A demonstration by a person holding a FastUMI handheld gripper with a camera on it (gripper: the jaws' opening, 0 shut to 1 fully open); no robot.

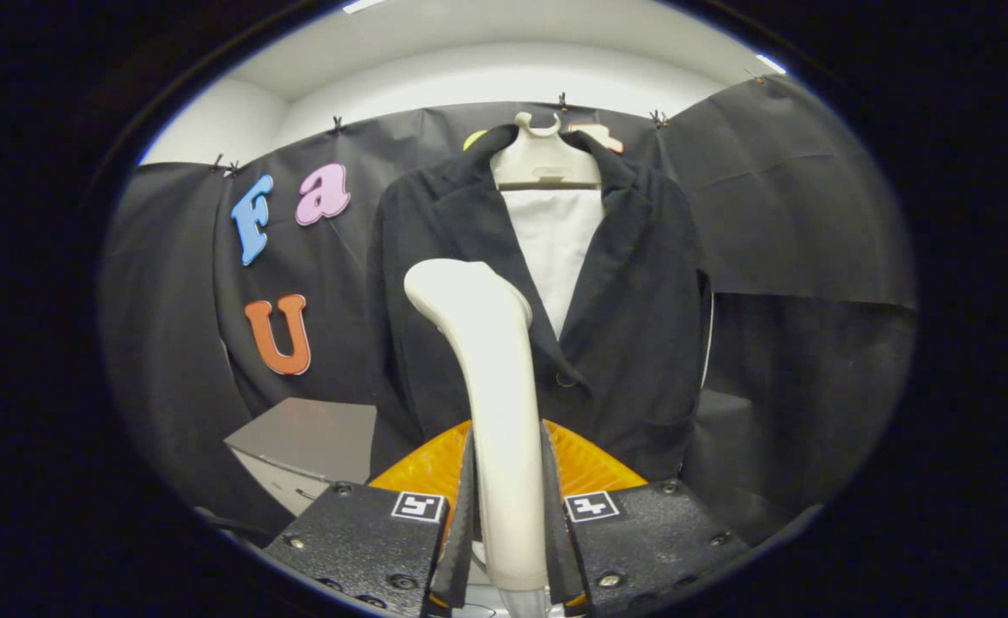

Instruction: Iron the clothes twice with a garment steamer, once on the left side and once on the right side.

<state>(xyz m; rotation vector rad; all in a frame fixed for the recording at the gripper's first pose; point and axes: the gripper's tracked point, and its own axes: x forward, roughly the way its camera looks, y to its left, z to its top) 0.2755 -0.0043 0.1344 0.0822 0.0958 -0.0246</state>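
Black cloth walls the booth, pinned up along a pale upper wall, and a dark jacket (633, 318) hangs against it on a cream hanger (543, 160), open over a white shirt front (555, 249). Just ahead of the camera the gripper (508, 515) is clamped on the handle of a cream garment steamer (491, 386), both fingers pressing its sides. Its head rises before the jacket's left panel; whether it touches the fabric is unclear. An orange ribbed piece (585, 468) behind the handle is mostly hidden. A grey box (311, 442) sits low, partly cut off.
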